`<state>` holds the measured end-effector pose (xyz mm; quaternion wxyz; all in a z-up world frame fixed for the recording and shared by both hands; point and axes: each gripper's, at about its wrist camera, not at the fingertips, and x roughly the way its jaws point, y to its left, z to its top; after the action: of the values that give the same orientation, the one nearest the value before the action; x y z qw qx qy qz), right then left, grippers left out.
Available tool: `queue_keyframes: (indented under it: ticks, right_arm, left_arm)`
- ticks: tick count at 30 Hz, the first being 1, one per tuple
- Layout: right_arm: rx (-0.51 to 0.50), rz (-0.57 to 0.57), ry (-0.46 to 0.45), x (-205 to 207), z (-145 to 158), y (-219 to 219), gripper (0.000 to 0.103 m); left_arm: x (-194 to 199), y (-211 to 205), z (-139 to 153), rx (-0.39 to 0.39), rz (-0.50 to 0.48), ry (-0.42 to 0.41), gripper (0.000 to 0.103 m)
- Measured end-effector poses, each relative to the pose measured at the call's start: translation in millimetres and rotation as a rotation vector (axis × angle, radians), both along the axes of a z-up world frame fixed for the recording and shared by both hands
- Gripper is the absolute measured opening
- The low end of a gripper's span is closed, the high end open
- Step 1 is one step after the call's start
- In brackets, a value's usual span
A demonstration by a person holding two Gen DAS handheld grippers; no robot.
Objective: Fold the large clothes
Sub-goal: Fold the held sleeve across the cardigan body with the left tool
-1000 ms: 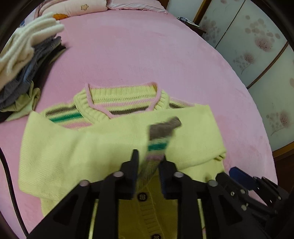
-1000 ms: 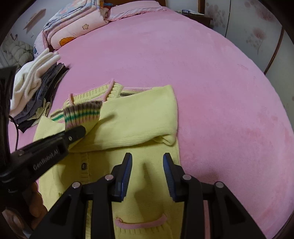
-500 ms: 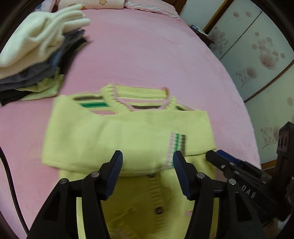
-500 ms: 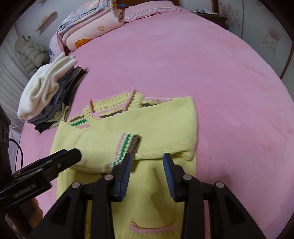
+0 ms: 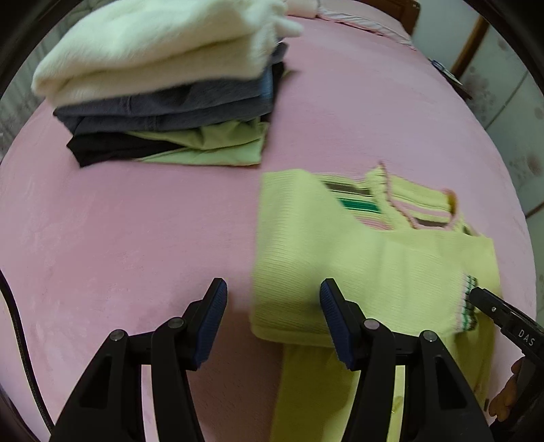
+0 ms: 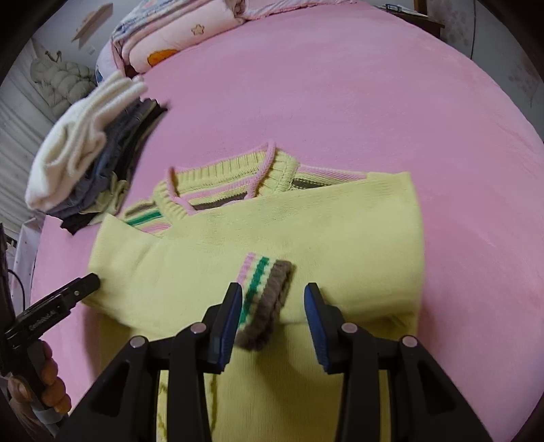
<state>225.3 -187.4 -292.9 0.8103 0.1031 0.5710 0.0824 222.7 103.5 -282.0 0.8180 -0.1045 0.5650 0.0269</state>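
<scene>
A yellow knit cardigan with pink trim lies flat on the pink bed, both sleeves folded across its chest. The striped cuff of the upper sleeve lies just ahead of my right gripper, which is open and empty above it. My left gripper is open and empty over the cardigan's left edge, one finger over bare bedding. The left gripper's tip also shows in the right wrist view, beside the folded sleeve's left end.
A stack of folded clothes, white on top, sits on the bed to the far left of the cardigan, also in the right wrist view. Folded quilts lie at the bed head. Pink bedding surrounds the cardigan.
My left gripper let go of the striped cuff, which now lies on the cardigan's chest, opened wide, and swung left to the cardigan's edge. My right gripper moved closer over the cuff.
</scene>
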Motion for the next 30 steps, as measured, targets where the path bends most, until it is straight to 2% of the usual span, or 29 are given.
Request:
queue_keyframes:
  ticks: [6, 8, 9, 10, 12, 16, 19, 21, 26, 30]
  right_arm:
    - [-0.045, 0.007, -0.002, 6.5, -14.5, 12.5, 0.040]
    - [-0.031, 0.031, -0.011, 6.3, -13.5, 17.9, 0.032]
    - [-0.030, 0.049, -0.016, 5.8, -11.6, 20.5, 0.014]
    - [-0.017, 0.073, -0.022, 5.3, -8.1, 23.5, 0.011]
    - [-0.024, 0.087, -0.058, 4.1, 5.1, 26.2, 0.011]
    - [-0.105, 0.113, -0.170, 6.6, 40.2, 25.5, 0.011]
    - [-0.126, 0.092, -0.184, 19.9, 48.0, 14.9, 0.011]
    - [-0.135, 0.087, -0.173, 29.0, 41.4, 10.1, 0.011]
    - [-0.191, 0.108, -0.085, 44.3, -1.4, 10.0, 0.013]
    - [-0.199, 0.074, -0.031, 46.1, -17.9, 7.3, 0.024]
  left_arm:
    - [5.5, 3.3, -17.1, -0.012, 0.007, 0.018, 0.056]
    - [6.8, 1.7, -19.0, -0.023, 0.007, 0.021, 0.056]
    - [6.3, 0.3, -20.1, -0.028, 0.006, 0.020, 0.056]
    - [6.5, -0.1, -19.3, -0.034, 0.006, 0.018, 0.056]
    - [6.4, -4.3, -17.5, -0.043, 0.002, 0.011, 0.056]
    - [9.6, -13.3, -16.0, -0.054, -0.006, 0.014, 0.056]
    - [12.7, -19.5, -21.8, -0.061, -0.007, 0.021, 0.056]
    - [14.9, -23.7, -25.1, -0.058, 0.003, 0.020, 0.056]
    - [15.9, -25.6, -30.7, -0.045, 0.021, 0.019, 0.056]
    - [14.0, -27.3, -32.0, -0.032, 0.008, 0.020, 0.056]
